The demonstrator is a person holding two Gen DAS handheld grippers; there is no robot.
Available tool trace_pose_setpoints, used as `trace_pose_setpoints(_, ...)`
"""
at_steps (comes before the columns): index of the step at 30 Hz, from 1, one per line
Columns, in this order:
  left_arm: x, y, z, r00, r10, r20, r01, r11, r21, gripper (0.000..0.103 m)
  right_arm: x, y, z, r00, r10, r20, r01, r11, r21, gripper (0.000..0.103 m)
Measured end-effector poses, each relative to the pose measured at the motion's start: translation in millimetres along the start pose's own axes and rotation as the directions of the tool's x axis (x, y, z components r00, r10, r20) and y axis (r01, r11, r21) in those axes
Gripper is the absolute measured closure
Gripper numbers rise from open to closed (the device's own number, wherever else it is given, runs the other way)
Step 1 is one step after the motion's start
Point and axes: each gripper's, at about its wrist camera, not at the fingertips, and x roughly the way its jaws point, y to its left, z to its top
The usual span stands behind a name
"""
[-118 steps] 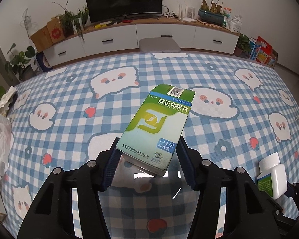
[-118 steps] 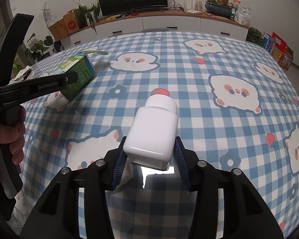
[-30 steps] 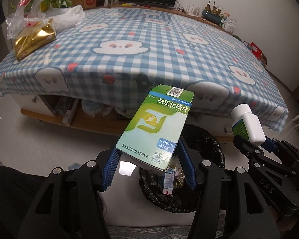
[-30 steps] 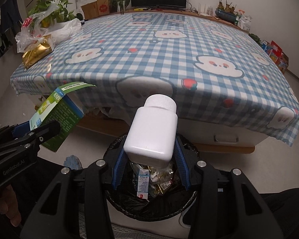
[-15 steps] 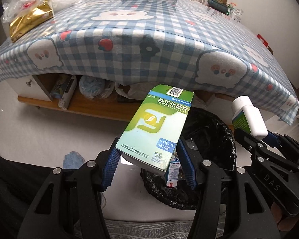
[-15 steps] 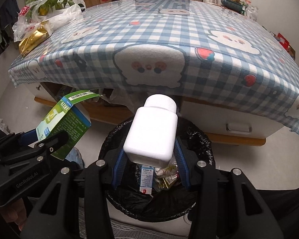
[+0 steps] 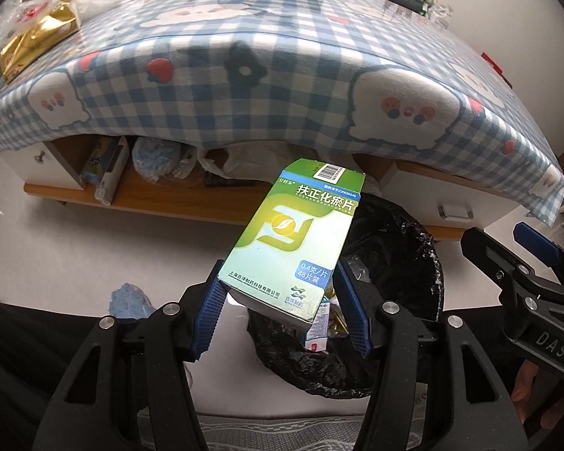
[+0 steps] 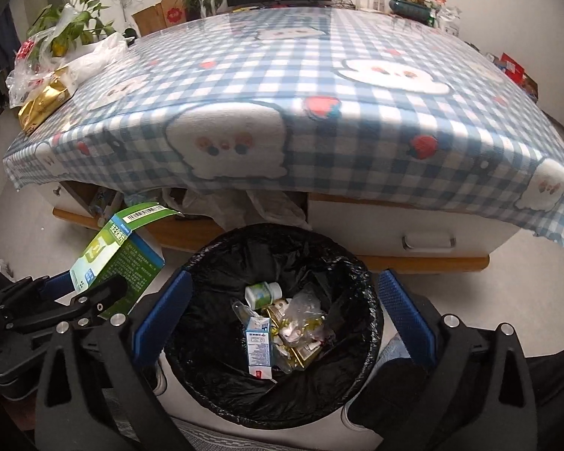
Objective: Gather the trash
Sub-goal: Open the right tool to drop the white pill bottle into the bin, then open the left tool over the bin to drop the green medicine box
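My left gripper (image 7: 280, 302) is shut on a green and white medicine box (image 7: 293, 240), held tilted just above and left of the black-lined trash bin (image 7: 406, 263). In the right wrist view the same box (image 8: 116, 259) hangs left of the bin's rim (image 8: 222, 240). Over the bin's mouth my right gripper (image 8: 284, 312) is opening its jaws wide, with nothing between the blue pads (image 8: 161, 312). The white bottle (image 8: 261, 295) with a green label lies inside the bin among a small carton (image 8: 259, 345) and wrappers.
Behind the bin stands a low table under a blue checked cloth (image 8: 319, 86). A gold packet (image 8: 45, 107) and plastic bags sit on its left corner. Bags and boxes fill the shelf below (image 7: 150, 158). Dark-clothed legs flank the bin.
The white bottle has left the right gripper, whose jaws have spread wide, and now lies in the bin. Both grippers have sunk closer to the bin. The left still grips the box.
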Motion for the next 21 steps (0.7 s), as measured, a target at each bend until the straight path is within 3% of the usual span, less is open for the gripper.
trace_pose_setpoints(14, 26.4, -53.2, 5.7, 0.998, -0.049, -0.042, 0.051, 0.997, 0.061, 0.047, -3.5, -49.5, -8.6, 0.996, -0.084, -0.021, 0.085, 0.995, 0.052, 0.008)
trace_pose_setpoints(21, 23.1, -74.8, 7.1, 0.997, -0.077, -0.024, 0.079, 0.992, 0.096, 0.047, -11.5, -65.8, -7.9, 0.997, -0.071, -0.039, 0.074, 0.992, 0.1, 0.008)
